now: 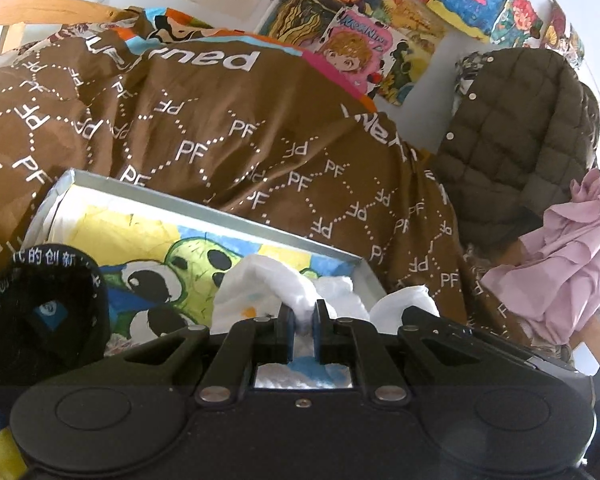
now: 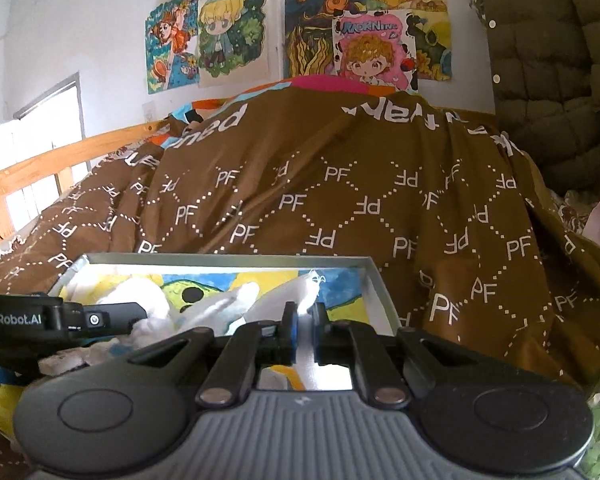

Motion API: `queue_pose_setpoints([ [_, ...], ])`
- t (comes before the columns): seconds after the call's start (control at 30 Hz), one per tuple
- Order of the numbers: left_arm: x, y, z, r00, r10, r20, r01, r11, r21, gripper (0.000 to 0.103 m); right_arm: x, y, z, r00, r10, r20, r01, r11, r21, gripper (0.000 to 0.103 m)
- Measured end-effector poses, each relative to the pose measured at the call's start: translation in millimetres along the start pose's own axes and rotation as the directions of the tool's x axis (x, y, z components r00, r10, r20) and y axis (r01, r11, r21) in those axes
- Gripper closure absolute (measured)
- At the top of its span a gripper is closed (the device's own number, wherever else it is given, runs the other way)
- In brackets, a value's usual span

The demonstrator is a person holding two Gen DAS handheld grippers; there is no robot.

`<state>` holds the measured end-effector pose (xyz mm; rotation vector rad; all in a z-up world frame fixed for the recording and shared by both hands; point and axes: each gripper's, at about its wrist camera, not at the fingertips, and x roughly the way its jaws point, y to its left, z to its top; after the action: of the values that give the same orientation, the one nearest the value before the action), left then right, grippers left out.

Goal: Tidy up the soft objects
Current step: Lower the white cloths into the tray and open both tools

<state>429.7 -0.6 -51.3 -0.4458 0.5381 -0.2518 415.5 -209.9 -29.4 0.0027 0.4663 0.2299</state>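
Note:
A white cloth (image 1: 260, 284) hangs over a shallow grey box (image 1: 204, 204) whose floor bears a painted panda picture. My left gripper (image 1: 304, 312) is shut on a bunched fold of this cloth above the box's near right part. In the right wrist view my right gripper (image 2: 305, 316) is shut on another edge of the white cloth (image 2: 296, 292), over the same box (image 2: 228, 258). The left gripper's body (image 2: 60, 320) shows at the left of that view. A black cap (image 1: 40, 304) with white lettering lies at the box's near left.
The box rests on a brown quilt (image 1: 220, 132) printed with "PF" on a bed with a wooden rail (image 2: 60, 156). A dark green padded jacket (image 1: 512, 140) and a pink garment (image 1: 572, 248) sit at the right. Paintings (image 2: 228, 36) cover the wall behind.

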Motion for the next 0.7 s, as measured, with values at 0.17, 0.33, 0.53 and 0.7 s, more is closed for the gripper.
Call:
queue_pose_setpoints([
  [0.17, 3.1, 2.0, -2.1, 1.0, 0.004, -0.013, -0.004, 1.0, -0.011, 0.093, 4.7, -1.8, -1.7, 1.0, -0.01, -0.013, 0.01, 1.0, -0.003, 0.094],
  [0.33, 4.0, 2.7, -2.4, 1.0, 0.009, -0.02, -0.009, 1.0, -0.024, 0.092, 6.5, -2.2, -2.5, 1.0, -0.011, -0.021, 0.011, 1.0, -0.002, 0.093],
  [0.53, 4.6, 2.7, -2.5, 1.0, 0.013, -0.021, -0.014, 1.0, -0.025, 0.09, 9.1, -3.6, -3.2, 0.999, -0.005, -0.032, 0.005, 1.0, 0.003, 0.088],
  [0.7, 5.6, 2.4, -1.8, 1.0, 0.023, -0.021, -0.024, 0.999, -0.028, 0.087, 10.3, -5.7, -4.2, 0.999, -0.005, -0.035, 0.005, 1.0, 0.012, 0.079],
])
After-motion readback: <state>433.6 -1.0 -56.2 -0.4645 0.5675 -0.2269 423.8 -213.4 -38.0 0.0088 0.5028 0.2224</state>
